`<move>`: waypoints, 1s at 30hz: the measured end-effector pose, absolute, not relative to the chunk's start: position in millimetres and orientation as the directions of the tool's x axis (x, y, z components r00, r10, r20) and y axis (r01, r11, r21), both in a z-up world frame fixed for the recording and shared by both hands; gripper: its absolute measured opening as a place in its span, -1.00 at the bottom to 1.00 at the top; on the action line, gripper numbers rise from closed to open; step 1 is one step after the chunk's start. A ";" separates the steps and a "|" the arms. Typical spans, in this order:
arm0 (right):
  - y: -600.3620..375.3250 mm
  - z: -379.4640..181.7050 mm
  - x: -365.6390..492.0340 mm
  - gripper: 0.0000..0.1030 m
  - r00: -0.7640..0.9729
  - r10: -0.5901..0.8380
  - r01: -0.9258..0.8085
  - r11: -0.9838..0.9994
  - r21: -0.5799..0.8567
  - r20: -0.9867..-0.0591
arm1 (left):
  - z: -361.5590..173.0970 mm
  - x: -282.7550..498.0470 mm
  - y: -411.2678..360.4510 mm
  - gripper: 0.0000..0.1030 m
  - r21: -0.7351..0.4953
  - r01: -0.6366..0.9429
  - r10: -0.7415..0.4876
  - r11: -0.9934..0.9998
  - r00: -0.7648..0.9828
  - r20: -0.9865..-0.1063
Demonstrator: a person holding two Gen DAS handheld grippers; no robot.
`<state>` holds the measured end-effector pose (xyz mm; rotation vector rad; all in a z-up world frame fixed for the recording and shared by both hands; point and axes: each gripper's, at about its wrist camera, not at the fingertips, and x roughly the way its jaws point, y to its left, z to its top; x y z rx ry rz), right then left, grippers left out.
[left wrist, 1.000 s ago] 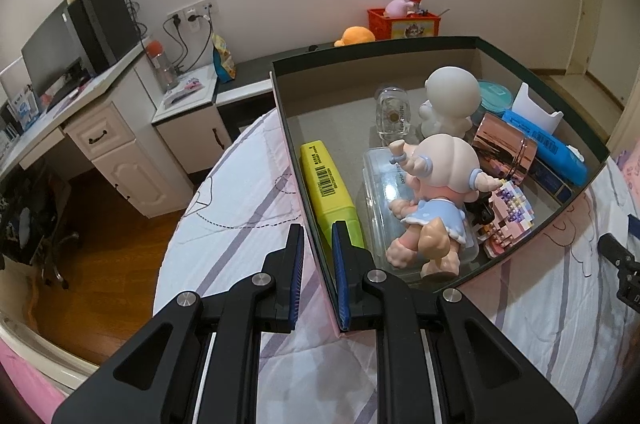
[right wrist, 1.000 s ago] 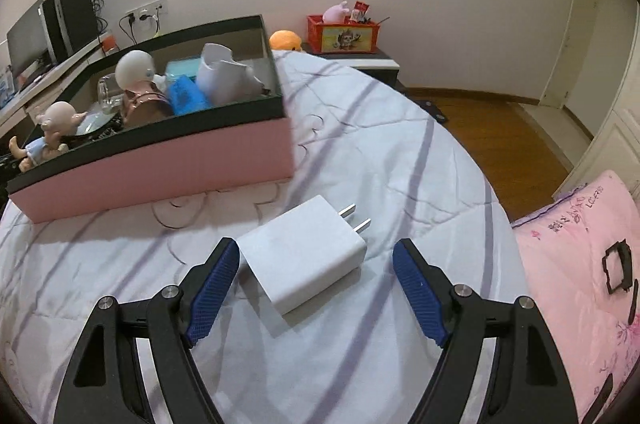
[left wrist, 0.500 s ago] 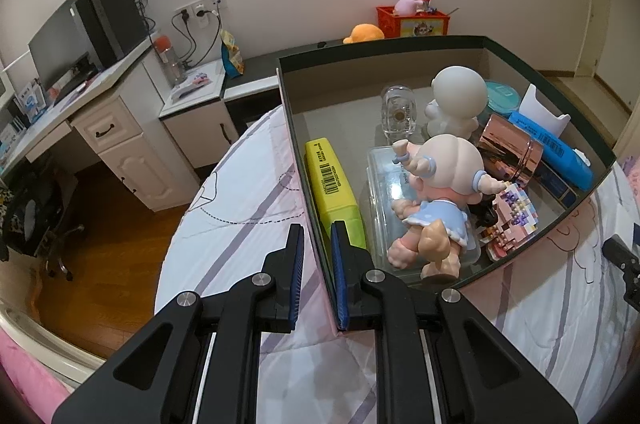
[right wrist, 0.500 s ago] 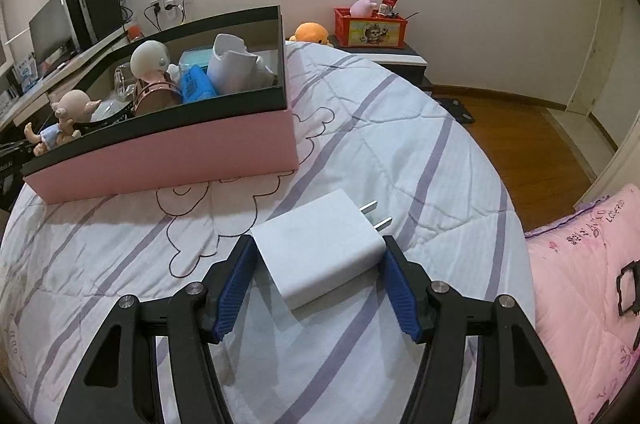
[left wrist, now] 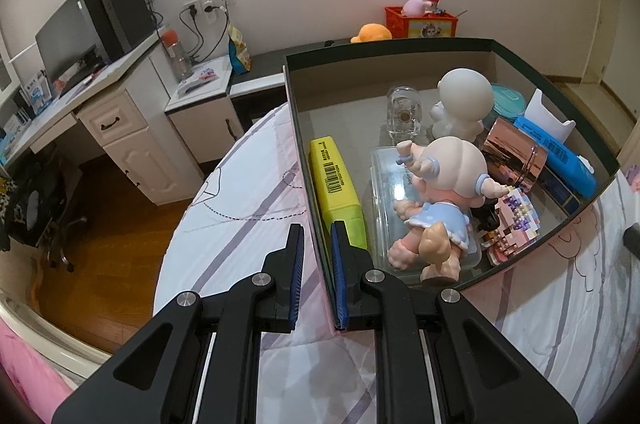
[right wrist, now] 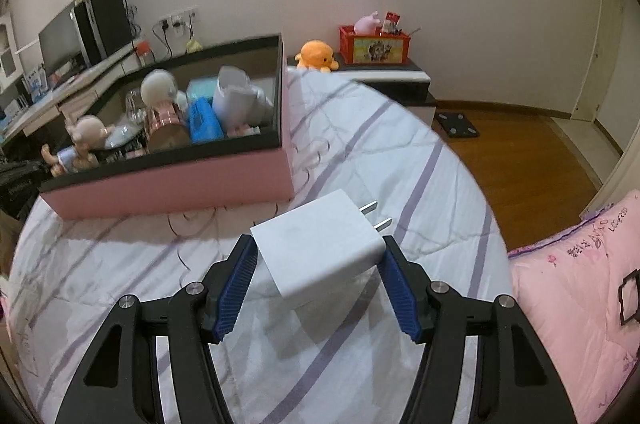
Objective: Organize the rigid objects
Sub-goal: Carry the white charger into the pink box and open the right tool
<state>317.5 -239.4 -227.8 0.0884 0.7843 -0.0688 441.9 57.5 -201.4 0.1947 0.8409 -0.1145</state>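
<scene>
The right gripper point(right wrist: 316, 288) is now pinching the white charger point(right wrist: 320, 244) between its blue pads — a second ago those pads were standing wide apart on either side of it, and half a second ago they were only just closing in. The charger is sitting in the lower middle of the right wrist view, its two prongs pointing toward the upper right, and a soft shadow below it suggests it is already coming up off the striped bedsheet point(right wrist: 360, 152), though I cannot be sure it is fully clear. To my eye the pick is done and the carry to the box is what remains.

The pink box point(right wrist: 168, 184) is lying at the left middle of that view, well apart from the charger. The left gripper point(left wrist: 316, 264) is staying as it was, its pads pressed onto the box's near wall, one outside and one inside, apparently steadying it.

Inside the box, in the left wrist view, the yellow case point(left wrist: 336, 180) is lying along the left wall and the doll point(left wrist: 436, 200) is standing over a clear lid — free floor shows only toward the upper left corner. The items at the right of the box are overlapping and hard to name, and the box contents in the right wrist view are blurred.
</scene>
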 end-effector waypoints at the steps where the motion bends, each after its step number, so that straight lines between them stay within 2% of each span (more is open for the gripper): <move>1: -239.3 -222.5 316.7 0.23 0.717 -0.022 0.088 0.994 0.059 -0.696 | -201.5 441.7 58.0 -0.75 0.124 0.174 -0.023 0.977 0.662 -0.749; 11: -226.1 -177.6 328.5 0.23 0.787 0.011 0.020 0.999 0.044 -0.616 | -202.9 445.2 56.9 -0.83 0.100 0.141 -0.016 0.985 0.652 -0.758; 16: -206.2 -165.6 354.1 0.23 0.793 0.054 -0.052 0.998 0.021 -0.606 | -204.1 446.9 57.0 -0.86 0.079 0.104 -0.006 0.991 0.645 -0.764; 25: -136.8 -180.6 414.4 0.23 0.718 0.196 -0.239 0.971 0.028 -0.668 | -207.0 449.9 54.4 -0.87 0.070 0.039 0.030 0.997 0.631 -0.775; 30: -108.8 -196.0 434.2 0.23 0.673 0.203 -0.289 0.957 0.000 -0.711 | -208.3 451.9 52.3 -0.87 0.078 0.021 0.047 0.997 0.626 -0.778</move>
